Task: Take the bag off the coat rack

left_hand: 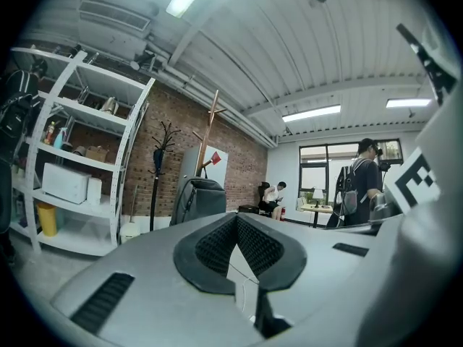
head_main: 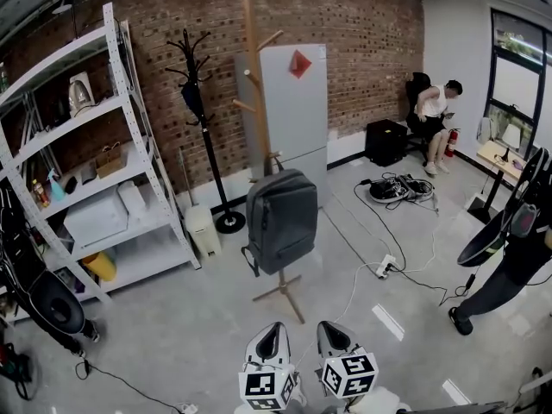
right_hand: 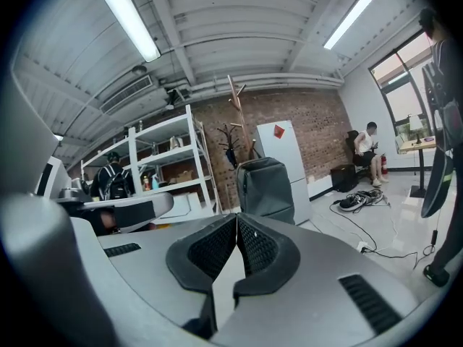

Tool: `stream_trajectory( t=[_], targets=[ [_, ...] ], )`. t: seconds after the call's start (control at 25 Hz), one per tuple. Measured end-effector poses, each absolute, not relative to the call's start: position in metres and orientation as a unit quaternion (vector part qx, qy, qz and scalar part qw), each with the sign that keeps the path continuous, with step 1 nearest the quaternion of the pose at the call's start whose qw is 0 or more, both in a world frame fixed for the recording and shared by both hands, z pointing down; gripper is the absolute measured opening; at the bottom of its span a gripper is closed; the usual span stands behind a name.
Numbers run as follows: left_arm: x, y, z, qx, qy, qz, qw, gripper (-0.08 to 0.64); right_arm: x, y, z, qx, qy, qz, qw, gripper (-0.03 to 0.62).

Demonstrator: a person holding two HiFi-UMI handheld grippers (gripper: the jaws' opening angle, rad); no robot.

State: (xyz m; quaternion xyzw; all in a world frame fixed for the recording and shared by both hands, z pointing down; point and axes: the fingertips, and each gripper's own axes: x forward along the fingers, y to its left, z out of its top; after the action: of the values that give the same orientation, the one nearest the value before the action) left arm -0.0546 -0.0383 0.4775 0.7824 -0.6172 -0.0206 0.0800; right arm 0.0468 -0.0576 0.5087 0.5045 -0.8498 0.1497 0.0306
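A dark grey backpack [head_main: 282,221] hangs low on a light wooden coat rack [head_main: 256,93] in the middle of the room. The left gripper view shows the backpack [left_hand: 197,199] far ahead, and the right gripper view shows the backpack [right_hand: 266,189] too. My left gripper [head_main: 269,339] and right gripper [head_main: 332,337] sit side by side at the bottom edge of the head view, well short of the bag. Both have their jaws closed tip to tip with nothing between them, as the left gripper [left_hand: 236,218] and right gripper [right_hand: 237,217] show.
A white metal shelf unit [head_main: 95,171] stands at the left. A black coat stand [head_main: 203,119] and a white cabinet [head_main: 293,119] stand by the brick wall. Cables and a power strip [head_main: 385,268] lie on the floor at the right. A person [head_main: 435,119] sits at the back right.
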Motion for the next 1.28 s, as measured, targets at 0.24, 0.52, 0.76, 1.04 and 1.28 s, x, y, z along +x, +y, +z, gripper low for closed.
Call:
stream_trajectory(
  t=[0.24,0.52,0.76,1.04,1.28],
  targets=[
    [-0.065,-0.077,0.486,0.784,-0.614,-0.017,0.088,0.003,0.035,-0.096,0.516,0.503,-0.849,0.155,0.033,0.012],
    [-0.076,-0.123,0.481,0.791,-0.606,-0.013,0.086,0.003,0.024,-0.140,0.513,0.509,-0.845,0.162,0.030,0.012],
    [-0.084,-0.155,0.477,0.794,-0.602,-0.014,0.086,0.003,0.014,-0.172,0.507,0.507,-0.846,0.162,0.024,0.012],
    [-0.099,-0.196,0.473,0.796,-0.599,-0.021,0.085,0.003,-0.001,-0.210,0.501,0.506,-0.848,0.156,0.018,0.012],
    [-0.111,-0.232,0.479,0.800,-0.593,-0.018,0.090,0.003,-0.011,-0.243,0.503,0.515,-0.843,0.156,0.013,0.012]
  ],
)
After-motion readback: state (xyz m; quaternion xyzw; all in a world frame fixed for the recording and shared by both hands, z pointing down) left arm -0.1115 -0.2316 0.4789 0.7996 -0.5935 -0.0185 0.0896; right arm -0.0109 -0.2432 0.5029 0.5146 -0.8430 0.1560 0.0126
